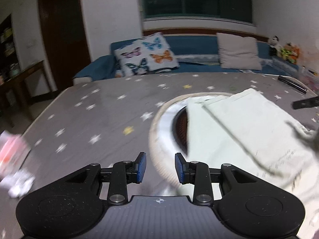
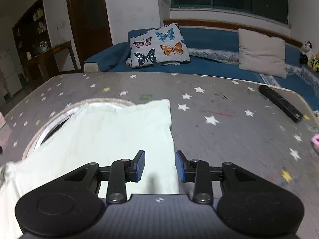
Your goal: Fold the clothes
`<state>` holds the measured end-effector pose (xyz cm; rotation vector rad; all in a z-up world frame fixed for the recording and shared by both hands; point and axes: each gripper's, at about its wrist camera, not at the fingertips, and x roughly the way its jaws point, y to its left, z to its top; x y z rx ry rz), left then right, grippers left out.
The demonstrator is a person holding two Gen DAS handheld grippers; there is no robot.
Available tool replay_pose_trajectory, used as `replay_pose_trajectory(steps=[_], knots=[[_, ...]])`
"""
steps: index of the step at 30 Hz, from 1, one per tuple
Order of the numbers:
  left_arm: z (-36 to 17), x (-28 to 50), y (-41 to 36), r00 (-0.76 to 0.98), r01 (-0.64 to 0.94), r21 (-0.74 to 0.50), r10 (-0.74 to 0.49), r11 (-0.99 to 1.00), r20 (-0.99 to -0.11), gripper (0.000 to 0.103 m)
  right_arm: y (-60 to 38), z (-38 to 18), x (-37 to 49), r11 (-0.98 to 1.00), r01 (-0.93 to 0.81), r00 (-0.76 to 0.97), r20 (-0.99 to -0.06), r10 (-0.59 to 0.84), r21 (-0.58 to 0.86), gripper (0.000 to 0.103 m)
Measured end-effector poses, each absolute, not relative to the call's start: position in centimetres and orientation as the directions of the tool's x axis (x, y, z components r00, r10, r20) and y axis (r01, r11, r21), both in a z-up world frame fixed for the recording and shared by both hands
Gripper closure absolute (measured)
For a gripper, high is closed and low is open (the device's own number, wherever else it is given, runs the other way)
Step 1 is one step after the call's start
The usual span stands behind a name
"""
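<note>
A white garment [image 1: 239, 131] lies folded on the grey star-print table [image 1: 95, 109], draped partly over a round white object with a dark grille [image 1: 180, 127]. My left gripper [image 1: 160, 168] is open and empty, above the garment's left edge and the round object's rim. In the right wrist view the same garment [image 2: 111, 131] lies flat at the left. My right gripper [image 2: 160, 166] is open and empty, over the garment's near right edge. The other gripper's dark finger [image 1: 305, 102] shows at the far right of the left wrist view.
A black remote [image 2: 281, 103] lies at the table's far right. A pink item [image 2: 316, 142] sits at the right edge. Pink and white items [image 1: 14, 159] lie at the left edge. Behind the table stands a blue sofa [image 2: 209, 59] with a butterfly cushion [image 2: 158, 44].
</note>
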<state>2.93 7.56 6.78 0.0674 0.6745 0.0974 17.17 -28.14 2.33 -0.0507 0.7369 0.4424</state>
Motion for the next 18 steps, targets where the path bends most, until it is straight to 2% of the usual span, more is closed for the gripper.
replay_pose_trajectory(steps=[8,18], knots=[[4.6,14.1,4.9,0.742,0.03,0.11,0.052,0.993,-0.668,0.069,-25.7,0.3,23.7,0.913,-0.385,0.625,-0.689,0.367,0.137,0.07],[1.4,20.6,4.5,0.707,0.06,0.082,0.015,0.995,-0.707,0.069,-24.4,-2.2,28.6,0.917,-0.362,0.622,-0.689,0.371,0.168,0.071]])
